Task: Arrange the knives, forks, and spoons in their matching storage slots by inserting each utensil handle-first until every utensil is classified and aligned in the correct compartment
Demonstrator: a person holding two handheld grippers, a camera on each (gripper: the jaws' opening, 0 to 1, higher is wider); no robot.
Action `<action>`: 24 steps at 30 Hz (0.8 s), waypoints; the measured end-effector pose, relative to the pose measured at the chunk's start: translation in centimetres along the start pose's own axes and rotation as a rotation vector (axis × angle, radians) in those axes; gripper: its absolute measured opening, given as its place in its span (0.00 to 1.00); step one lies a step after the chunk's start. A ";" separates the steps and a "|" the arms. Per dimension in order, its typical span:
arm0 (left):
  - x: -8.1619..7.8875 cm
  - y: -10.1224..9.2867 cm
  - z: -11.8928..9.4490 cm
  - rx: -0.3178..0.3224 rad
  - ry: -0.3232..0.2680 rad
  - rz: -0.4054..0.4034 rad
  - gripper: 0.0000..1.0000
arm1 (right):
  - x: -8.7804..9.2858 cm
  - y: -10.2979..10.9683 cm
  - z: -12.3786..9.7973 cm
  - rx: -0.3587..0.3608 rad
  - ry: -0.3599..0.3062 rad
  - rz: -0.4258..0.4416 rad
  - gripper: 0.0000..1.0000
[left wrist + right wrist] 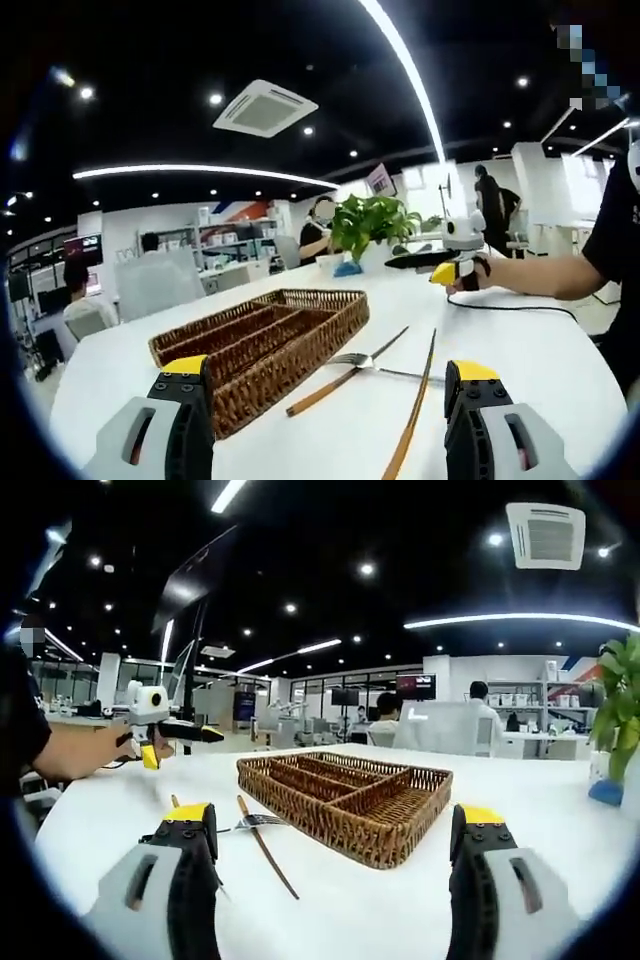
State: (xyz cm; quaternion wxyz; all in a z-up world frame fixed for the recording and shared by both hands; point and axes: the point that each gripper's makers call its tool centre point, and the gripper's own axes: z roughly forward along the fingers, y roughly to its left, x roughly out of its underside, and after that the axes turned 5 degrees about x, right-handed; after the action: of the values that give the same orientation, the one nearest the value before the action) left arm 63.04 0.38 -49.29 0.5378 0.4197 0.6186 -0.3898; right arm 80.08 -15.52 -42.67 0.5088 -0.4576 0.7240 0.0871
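- In the left gripper view, the left gripper (pixel 327 405) is rising from six o'clock with its yellow-tipped grey jaws standing wide apart, gripping nothing, bare white table (pixel 540 350) showing between them.
- The woven wicker tray (pixel 262 345) is lying at about nine to ten o'clock of that gap, its long slots running away from the camera, its near corner just beside the left jaw.
- Wooden-handled utensils are lying loose on the table at about one o'clock of the tray: a fork (pixel 345 368) with a metal head and a long thin piece (pixel 415 418) beside it, crossing near their tips.
- The right gripper (pixel 452 268) is hovering at two o'clock, held in a hand; I cannot tell its jaw state there.
- In the right gripper view, the right gripper (pixel 335 875) is showing jaws spread wide and empty, with the tray (pixel 345 792) lying between them and open table all around it.
- The left gripper (pixel 160 730) is entering at ten o'clock.
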 end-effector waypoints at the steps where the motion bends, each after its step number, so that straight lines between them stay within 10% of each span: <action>1: 0.0 0.0 0.0 0.002 0.000 -0.001 1.00 | -0.2 0.2 -0.4 -0.005 -0.005 -0.008 1.00; 3: 0.0 0.0 -0.1 -0.002 0.001 0.000 1.00 | 0.2 0.5 -3.1 0.052 0.020 -0.005 1.00; 7: -0.1 0.0 -0.2 -0.011 -0.005 0.009 1.00 | -0.9 4.2 -9.0 0.148 -0.161 0.009 1.00; 14: -1.2 -1.1 -0.6 -0.027 -0.056 0.056 1.00 | 5.4 10.7 -22.3 0.426 -0.380 0.245 1.00; 17: -1.0 -1.4 -0.4 -0.048 -0.038 0.096 1.00 | 9.9 13.2 -22.4 0.410 -0.323 0.326 0.99; 24: -1.7 -3.6 1.6 -0.042 0.019 0.145 1.00 | 11.1 11.9 -24.2 0.450 -0.406 0.408 0.86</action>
State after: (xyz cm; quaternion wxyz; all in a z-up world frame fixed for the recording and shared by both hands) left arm 60.36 -2.49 -47.65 0.5674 0.4556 0.5998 -0.3327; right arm 54.57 -29.46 -44.48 0.7023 -0.1537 0.6856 0.1143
